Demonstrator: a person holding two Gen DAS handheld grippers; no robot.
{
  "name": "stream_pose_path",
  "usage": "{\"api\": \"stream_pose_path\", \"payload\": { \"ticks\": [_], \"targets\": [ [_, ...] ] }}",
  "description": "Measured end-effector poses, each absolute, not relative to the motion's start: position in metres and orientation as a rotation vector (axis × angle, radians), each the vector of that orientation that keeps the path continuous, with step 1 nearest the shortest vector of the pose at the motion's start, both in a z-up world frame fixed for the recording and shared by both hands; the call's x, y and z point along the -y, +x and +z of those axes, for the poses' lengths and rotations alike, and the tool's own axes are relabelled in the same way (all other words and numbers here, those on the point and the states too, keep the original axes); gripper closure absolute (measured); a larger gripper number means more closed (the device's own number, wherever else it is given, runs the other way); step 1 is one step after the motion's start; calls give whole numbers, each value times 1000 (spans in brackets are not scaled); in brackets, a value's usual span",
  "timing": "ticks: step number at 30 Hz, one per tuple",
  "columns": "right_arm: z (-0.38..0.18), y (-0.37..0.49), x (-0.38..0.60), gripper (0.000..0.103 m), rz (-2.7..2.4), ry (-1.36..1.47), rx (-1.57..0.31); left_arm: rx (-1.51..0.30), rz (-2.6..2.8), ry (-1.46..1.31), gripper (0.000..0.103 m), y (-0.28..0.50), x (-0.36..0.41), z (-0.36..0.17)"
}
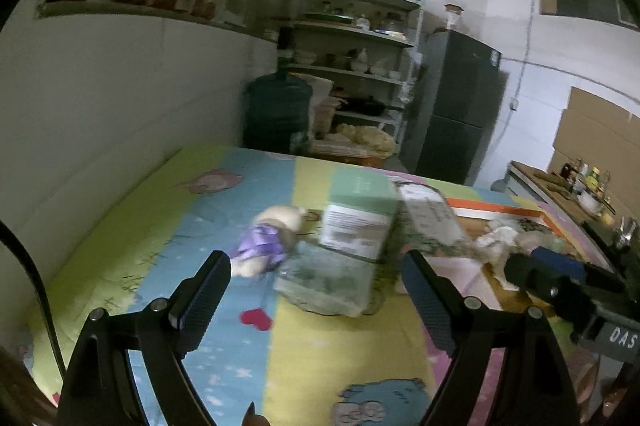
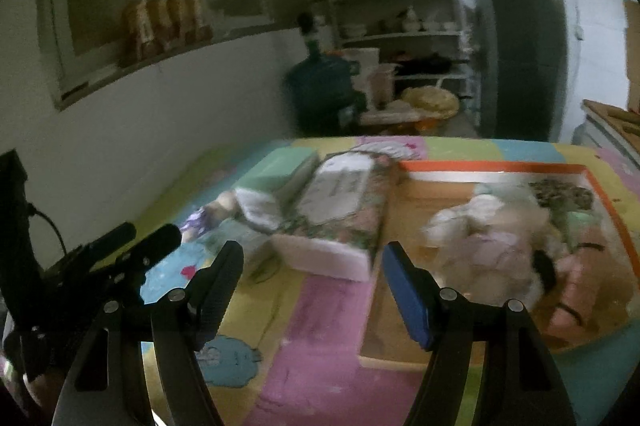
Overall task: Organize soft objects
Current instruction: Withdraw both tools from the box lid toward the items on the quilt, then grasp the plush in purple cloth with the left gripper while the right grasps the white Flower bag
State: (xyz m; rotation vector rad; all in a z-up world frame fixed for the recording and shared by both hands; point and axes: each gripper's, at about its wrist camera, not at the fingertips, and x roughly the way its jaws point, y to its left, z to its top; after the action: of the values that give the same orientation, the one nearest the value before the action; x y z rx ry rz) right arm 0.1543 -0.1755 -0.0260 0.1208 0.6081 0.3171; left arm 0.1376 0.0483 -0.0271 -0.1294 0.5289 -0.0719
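Plush toy in purple dress point(image 1: 266, 246) lying beside tissue packs point(image 1: 356, 230), more plush toys point(image 2: 504, 242) in tray

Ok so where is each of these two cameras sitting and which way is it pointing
Left wrist: on the left gripper, jaws open, looking down across the patchwork mat at the tissue packs; the right gripper shows at right.
Right wrist: on the right gripper, jaws open, facing the tissue packs and the orange-rimmed box of plush toys; left gripper at left.
Shared: packs, mat, shelves, fridge.
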Motion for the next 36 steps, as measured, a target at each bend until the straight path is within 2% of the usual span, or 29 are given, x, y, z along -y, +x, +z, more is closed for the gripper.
{"api": "stream_pose_path", "payload": {
  "ticks": [11, 22, 36],
  "targets": [
    [-40, 197, 104, 29, 581, -26, -728, -532, 53, -196, 16, 143, -105, -38],
    [-50, 245, 32, 29, 730, -334, -805, -543, 92, -243, 16, 150, -137, -47],
    [-86, 275, 15, 29, 694, -452, -916, -551, 77, -275, 16, 158, -151, -56]
  ]
}}
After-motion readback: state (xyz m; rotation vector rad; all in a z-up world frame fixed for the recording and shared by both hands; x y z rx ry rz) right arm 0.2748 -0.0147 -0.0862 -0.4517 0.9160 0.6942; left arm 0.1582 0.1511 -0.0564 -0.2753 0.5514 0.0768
